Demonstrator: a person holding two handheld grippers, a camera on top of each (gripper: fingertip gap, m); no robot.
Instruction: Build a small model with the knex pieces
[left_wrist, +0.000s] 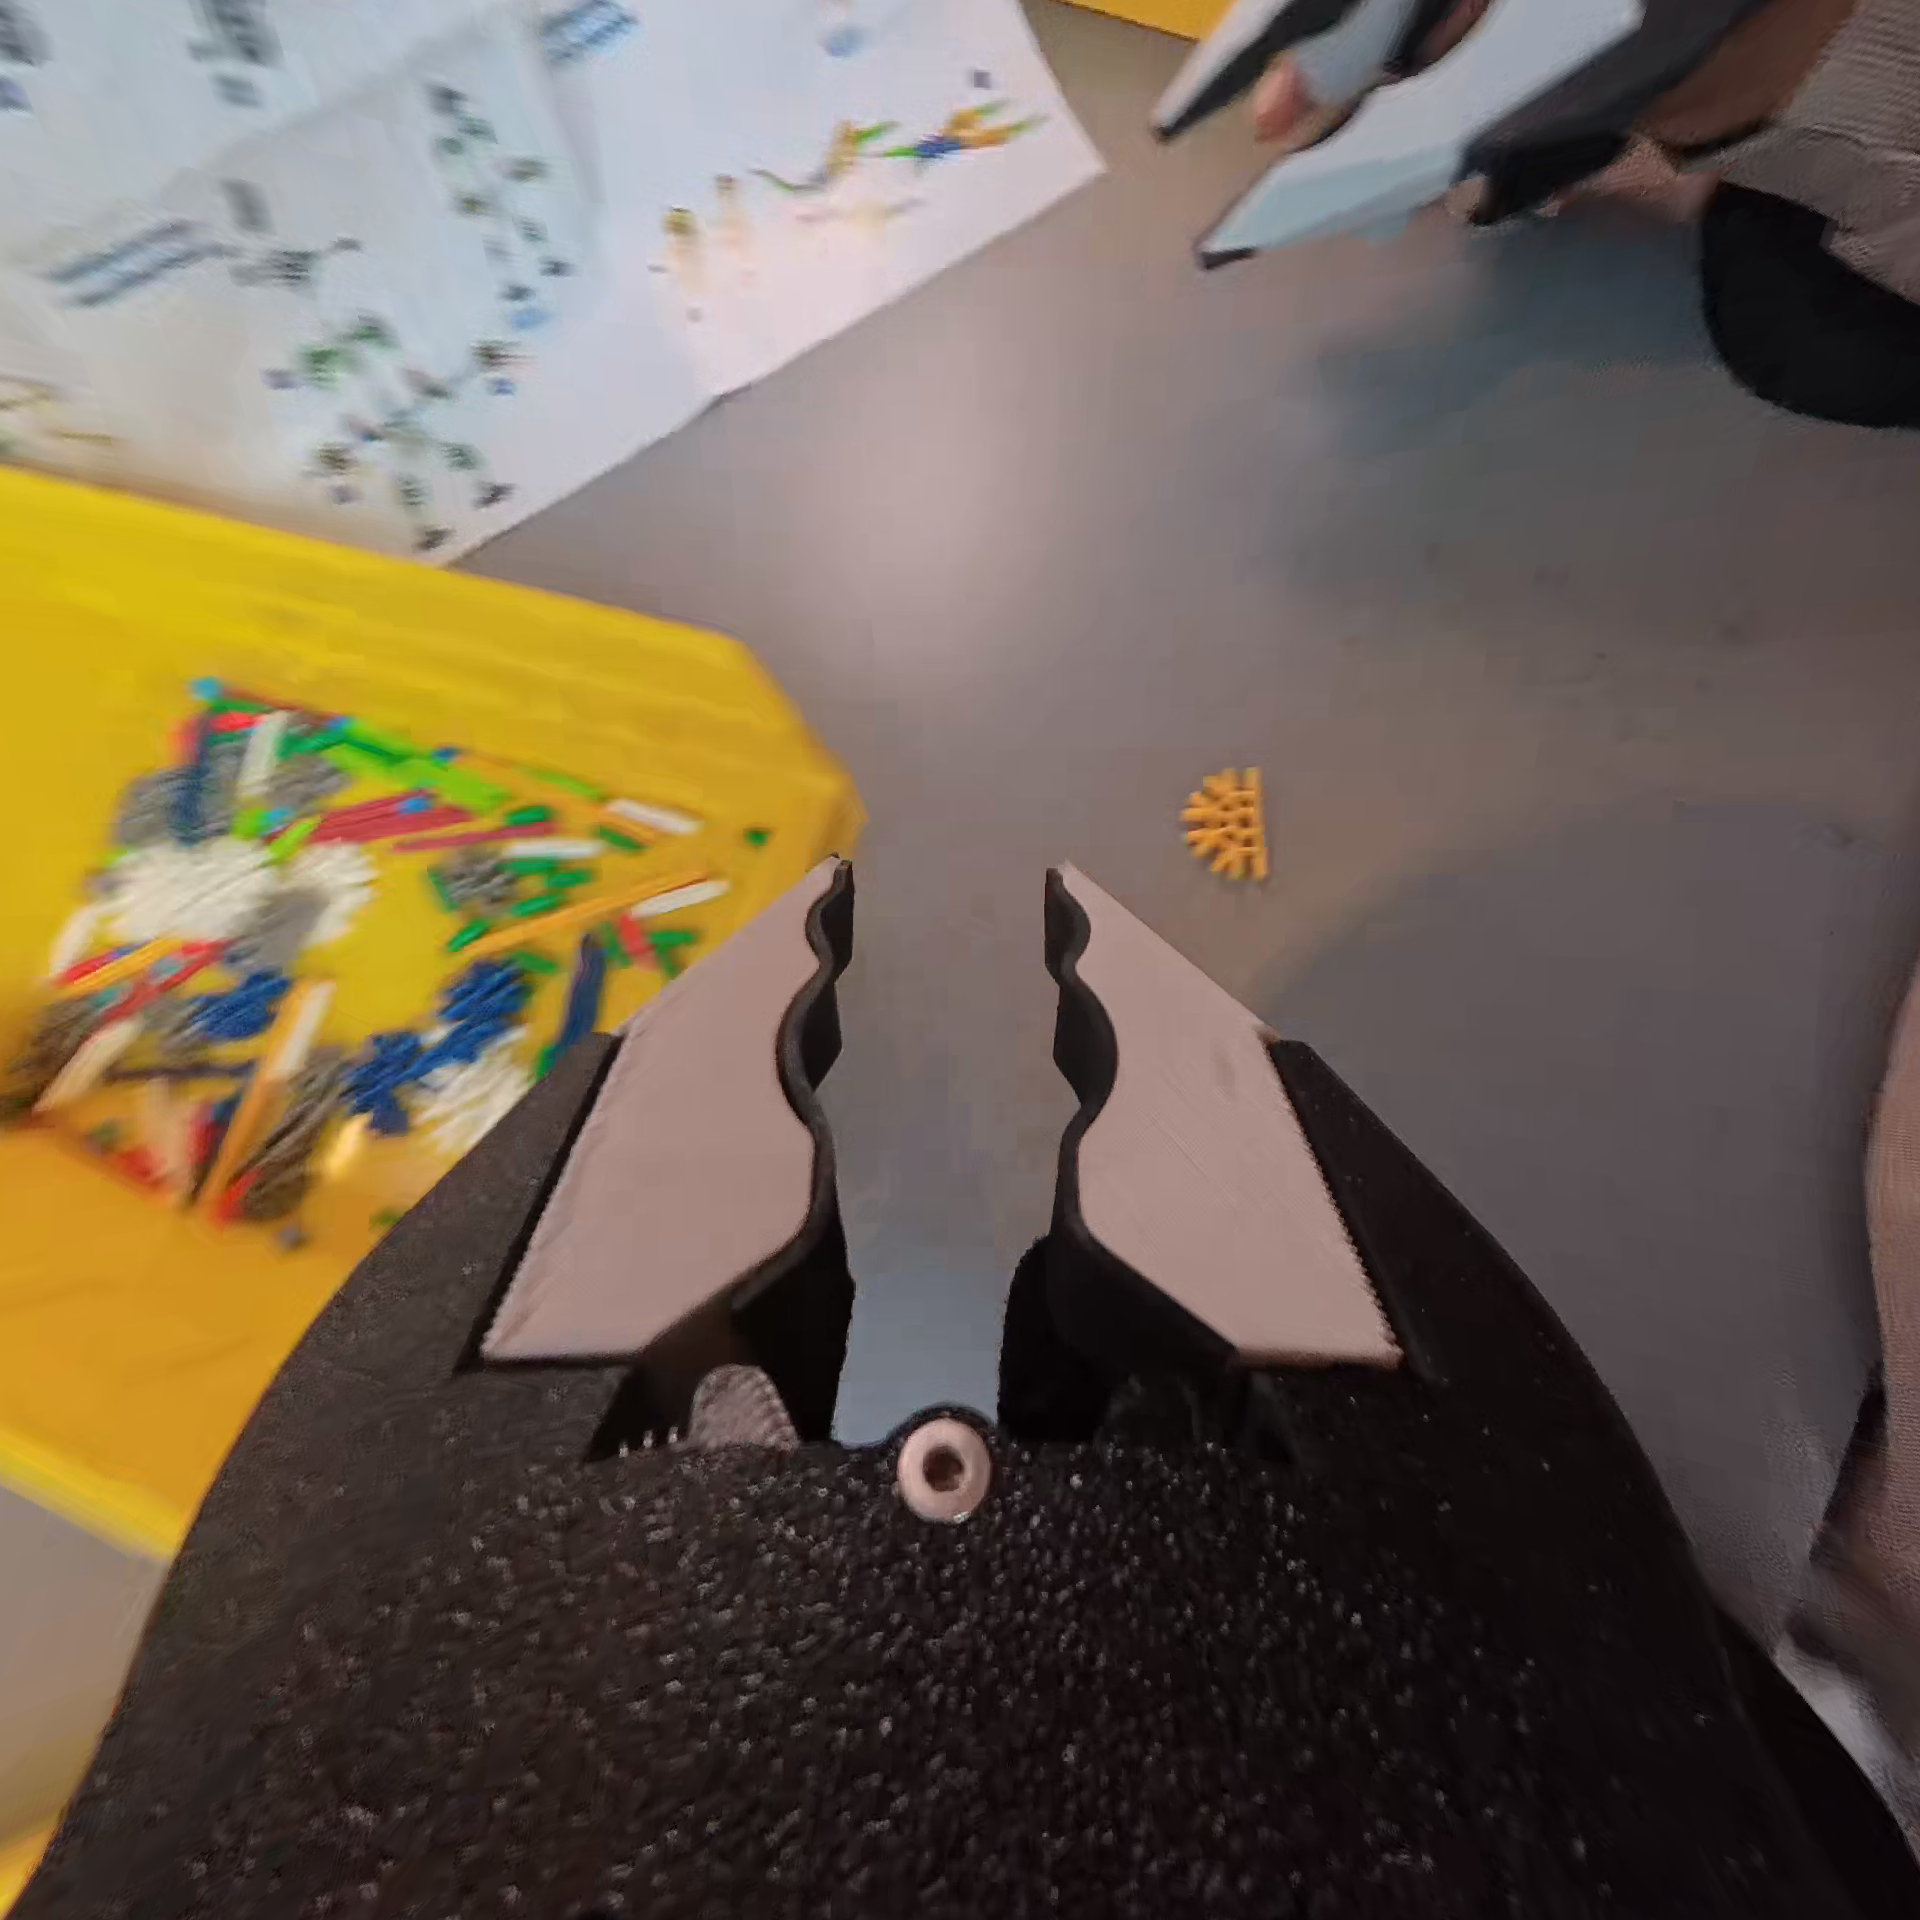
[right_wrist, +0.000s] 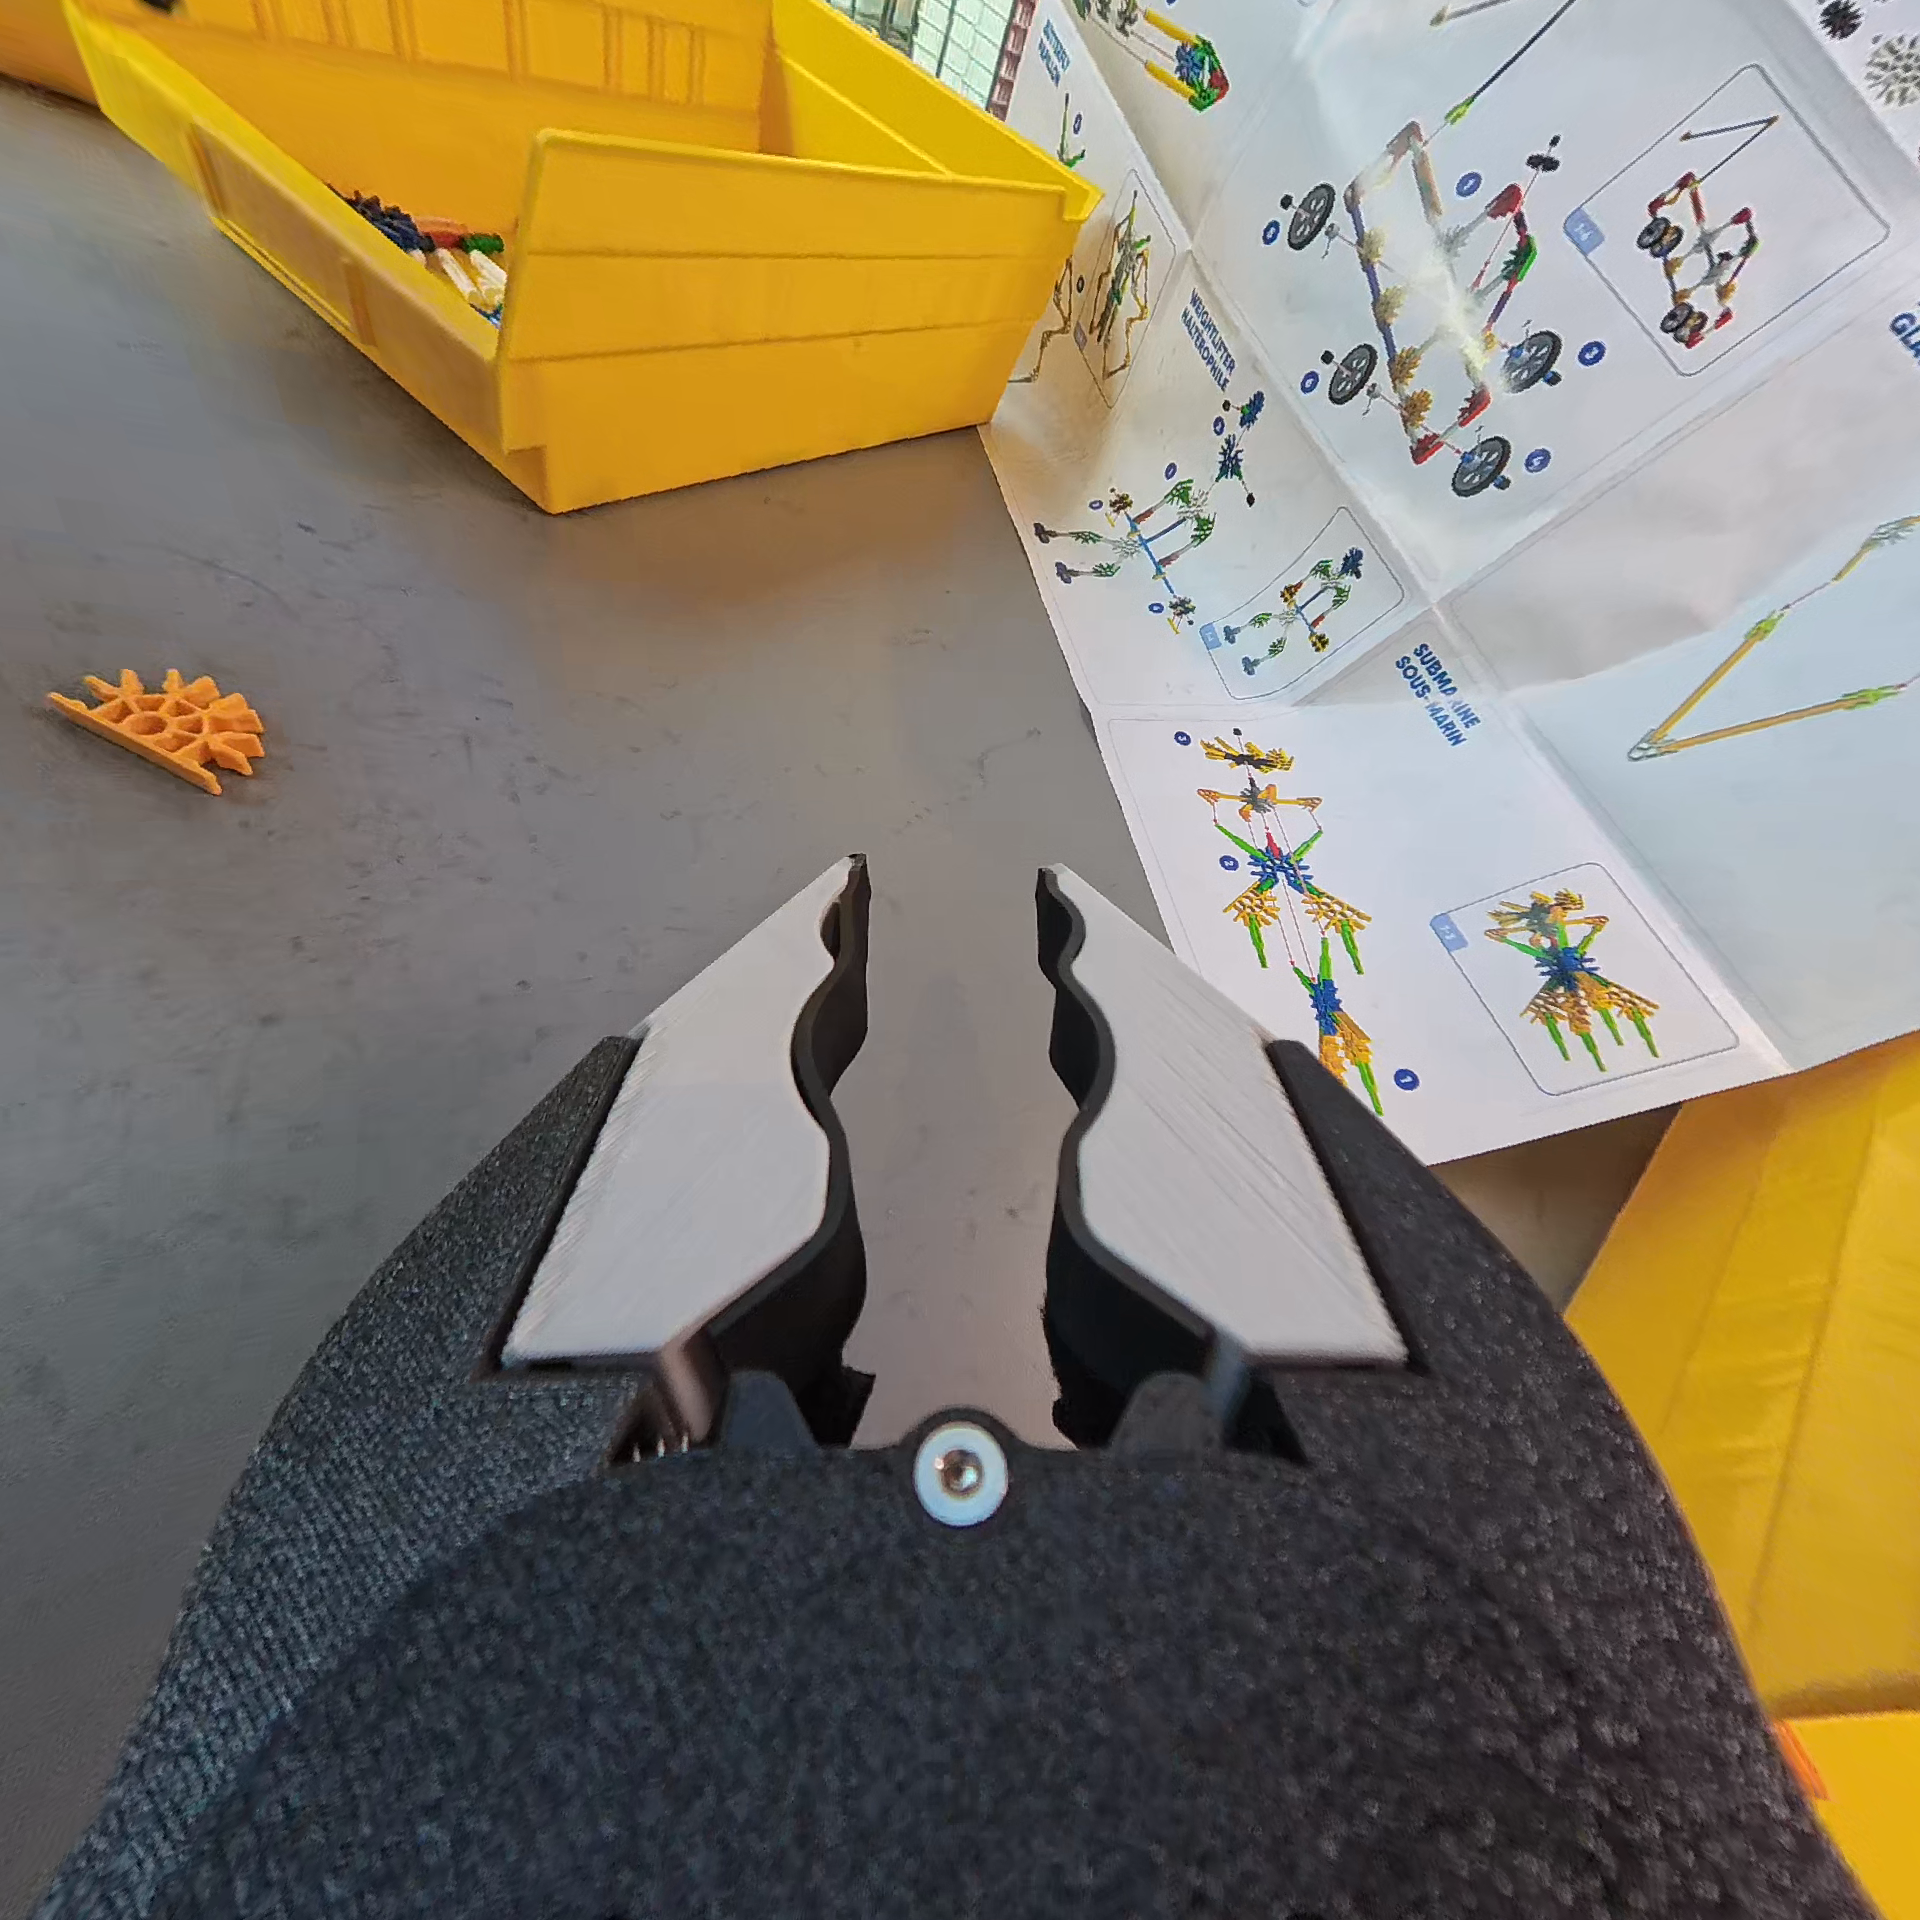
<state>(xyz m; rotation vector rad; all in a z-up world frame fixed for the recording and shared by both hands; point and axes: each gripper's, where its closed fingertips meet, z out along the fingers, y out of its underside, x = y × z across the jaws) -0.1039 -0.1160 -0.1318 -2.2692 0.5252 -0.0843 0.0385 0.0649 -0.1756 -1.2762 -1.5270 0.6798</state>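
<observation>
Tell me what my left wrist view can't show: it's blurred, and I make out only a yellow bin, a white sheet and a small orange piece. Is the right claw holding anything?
Observer: No. The right claw is open, with only bare grey table between its fingers.
Operator: And the orange piece?
Observer: The orange piece is a flat half-round connector. It lies on the table, left of the right claw and apart from it.
Operator: Anything about the bin?
Observer: The yellow bin has a divider wall inside. The loose coloured parts lie in the compartment on the orange piece's side.
Operator: And the sheet?
Observer: The white sheet lies unfolded, showing pictures of models. Another yellow object sits by its near corner.
</observation>
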